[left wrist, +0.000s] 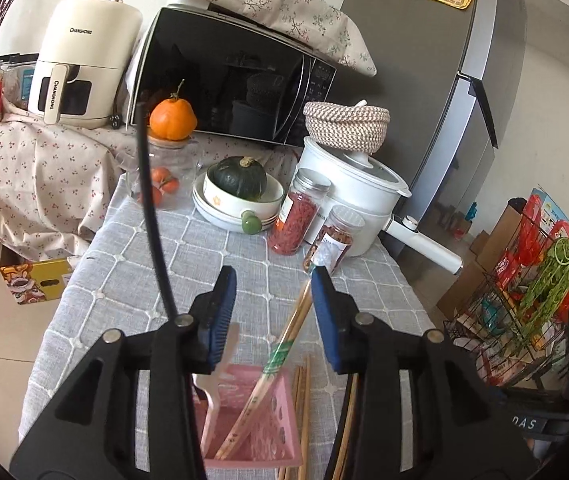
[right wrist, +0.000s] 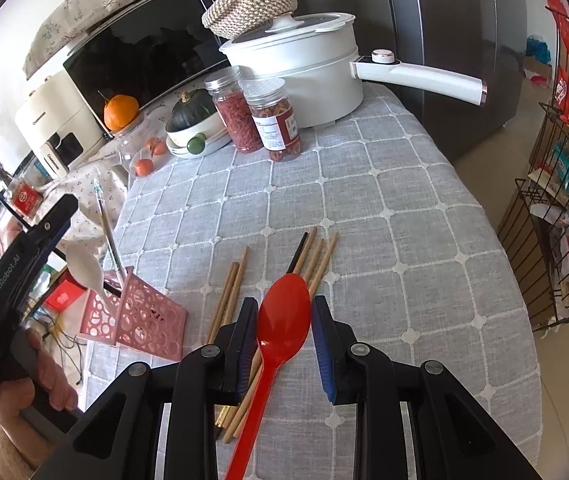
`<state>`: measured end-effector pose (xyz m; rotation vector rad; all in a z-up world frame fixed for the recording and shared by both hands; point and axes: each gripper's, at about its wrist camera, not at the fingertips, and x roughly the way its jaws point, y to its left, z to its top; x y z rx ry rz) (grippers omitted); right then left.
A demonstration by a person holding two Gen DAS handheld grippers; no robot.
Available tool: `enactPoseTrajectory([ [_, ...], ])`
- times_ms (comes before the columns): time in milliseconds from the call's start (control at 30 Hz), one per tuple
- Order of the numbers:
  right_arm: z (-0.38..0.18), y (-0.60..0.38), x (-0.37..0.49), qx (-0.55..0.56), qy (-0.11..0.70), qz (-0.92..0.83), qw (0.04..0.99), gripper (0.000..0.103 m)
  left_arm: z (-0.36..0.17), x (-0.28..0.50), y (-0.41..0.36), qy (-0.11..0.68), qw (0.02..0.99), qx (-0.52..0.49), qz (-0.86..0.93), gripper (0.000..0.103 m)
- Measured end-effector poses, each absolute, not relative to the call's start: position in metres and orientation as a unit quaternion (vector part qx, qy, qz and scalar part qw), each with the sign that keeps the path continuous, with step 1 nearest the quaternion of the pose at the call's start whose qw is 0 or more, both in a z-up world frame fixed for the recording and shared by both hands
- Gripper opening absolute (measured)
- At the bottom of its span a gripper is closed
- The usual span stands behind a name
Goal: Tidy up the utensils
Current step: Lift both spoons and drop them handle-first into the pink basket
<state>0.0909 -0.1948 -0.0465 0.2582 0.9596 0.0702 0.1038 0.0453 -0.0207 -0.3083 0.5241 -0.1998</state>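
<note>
Sorting: utensils into the pink holder (left wrist: 250,420); I judge it part done, w/ a white spoon (left wrist: 220,380) and a green-banded chopstick pair (left wrist: 268,376) already standing in it.
Left tongs (left wrist: 274,286): wide open, nothing held, hovering just above the holder's mouth.
Right tongs (right wrist: 284,312): open, jaws either side of the red spoon (right wrist: 280,328) bowl; can't tell if the pads touch it, no grip yet.
Red spoon: lies on the table (right wrist: 404,208), bowl at 12 o'clock, handle running to 6, resting across loose wooden chopsticks (right wrist: 316,256).
Holder, right view: at 9 o'clock from the red spoon, near the table's left edge.
Risk 1: closing on the wide bowl, curved plastic, I judge it could squirt out or flip; the handle looks a safer hold.
Risk 2: chopsticks sit under the spoon, so a low grab may pinch one too or roll them off.
Risk 3: holder looks light and close to the edge; a hard drop-in could tip it, esp. w/ the tall chopsticks leaning.
Risk 4: my left tongs hang over the holder mouth, could block the right on delivery.
Writing: "CHANGHONG" on the cream air fryer (left wrist: 84,64), body and handle; "GenRobot.AI" on the left tongs' side in the right view; "DAS" partly seen at left view's 4 o'clock edge; jar labels too small.
</note>
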Motion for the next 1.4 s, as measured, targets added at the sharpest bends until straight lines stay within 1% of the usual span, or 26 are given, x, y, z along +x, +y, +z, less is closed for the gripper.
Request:
enactPoseTrajectory([
  [133, -0.033, -0.184, 0.092, 0.127, 0.431, 0.03, 0.893, 0.027, -0.014, 0.095, 0.054, 0.283, 0.942, -0.15, -0.101, 0.046],
  [467, -0.001, -0.142, 0.097, 0.139, 0.338, 0.025, 0.931, 0.027, -0.011, 0.072, 0.074, 0.364, 0.923, -0.093, -0.081, 0.047],
  [600, 0.015, -0.127, 0.093, 0.135, 0.279, 0.012, 0.951, 0.027, -0.021, 0.067, 0.084, 0.402, 0.909, -0.079, -0.078, 0.056],
  [767, 0.032, -0.112, 0.088, 0.116, 0.202, -0.013, 0.972, 0.027, -0.036, 0.067, 0.096, 0.444, 0.89, -0.071, -0.074, 0.06],
  [933, 0.038, -0.093, 0.086, 0.101, 0.153, -0.027, 0.983, 0.028, -0.048, 0.069, 0.102, 0.474, 0.875, -0.066, -0.067, 0.063],
  [1167, 0.029, -0.066, 0.086, 0.069, 0.13, -0.02, 0.989, 0.028, -0.051, 0.069, 0.105, 0.477, 0.874, -0.064, -0.066, 0.064],
  [1400, 0.012, -0.047, 0.09, 0.03, 0.137, -0.008, 0.99, 0.028, -0.052, 0.069, 0.107, 0.474, 0.875, -0.072, -0.068, 0.064],
])
